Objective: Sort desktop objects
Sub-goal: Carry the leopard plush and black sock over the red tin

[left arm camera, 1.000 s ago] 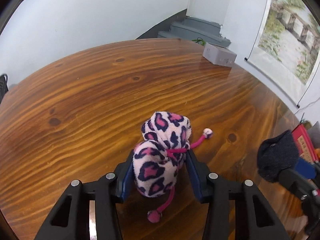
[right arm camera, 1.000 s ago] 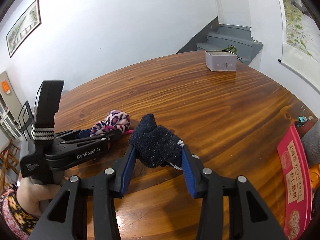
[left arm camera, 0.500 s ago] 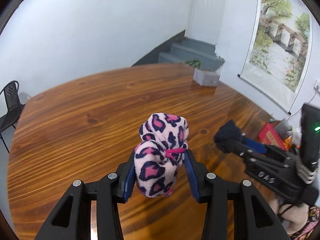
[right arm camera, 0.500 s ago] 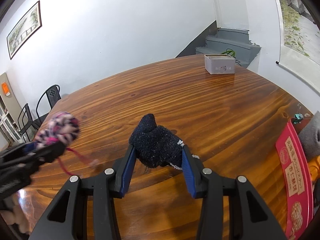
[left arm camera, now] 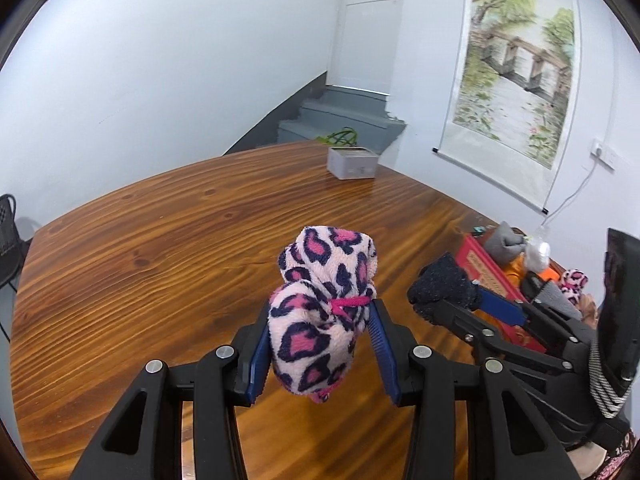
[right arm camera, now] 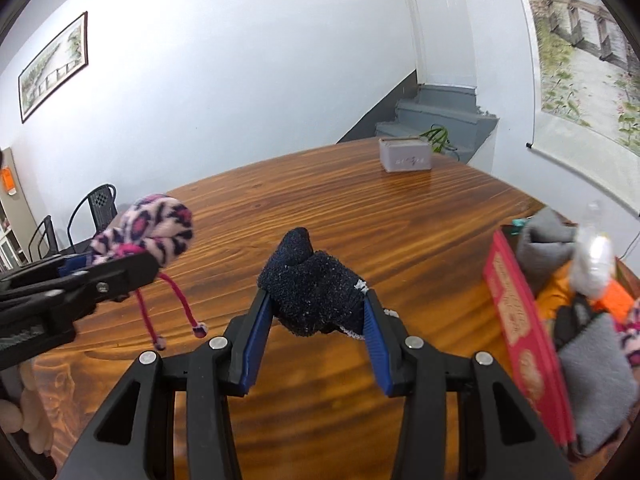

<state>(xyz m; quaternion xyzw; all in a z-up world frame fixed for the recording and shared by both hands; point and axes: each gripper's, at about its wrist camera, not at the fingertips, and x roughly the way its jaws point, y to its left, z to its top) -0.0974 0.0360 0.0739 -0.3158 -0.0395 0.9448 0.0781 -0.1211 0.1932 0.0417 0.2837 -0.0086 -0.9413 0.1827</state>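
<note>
- Big wooden table (left arm camera: pixel 168 264) fills both views, its glossy grain bare across the middle.
- Off at the right edge sits a red box (right arm camera: pixel 520 320), crowded with soft items: grey fabric (right arm camera: pixel 544 248), something orange, another scrap of leopard print (left arm camera: pixel 574 280).
- Left gripper (left arm camera: pixel 320 344) is up off the table, blue pads pinching a pink leopard-print pouch (left arm camera: pixel 320 312) from both sides; the right wrist view shows its two pink drawstrings (right arm camera: pixel 176 312) dangling free beneath.
- Right gripper (right arm camera: pixel 314 320) sits just beside it, nearer the red box, jaws clamped on a dark navy fuzzy sock (right arm camera: pixel 312 292) bunched into a ball; the bundle hangs clear of the wood.
- Far end of the table: one small grey box (left arm camera: pixel 352 162), alone, well apart from everything else.
- Smallest detail: a white fleck on the sock by the right pad.
</note>
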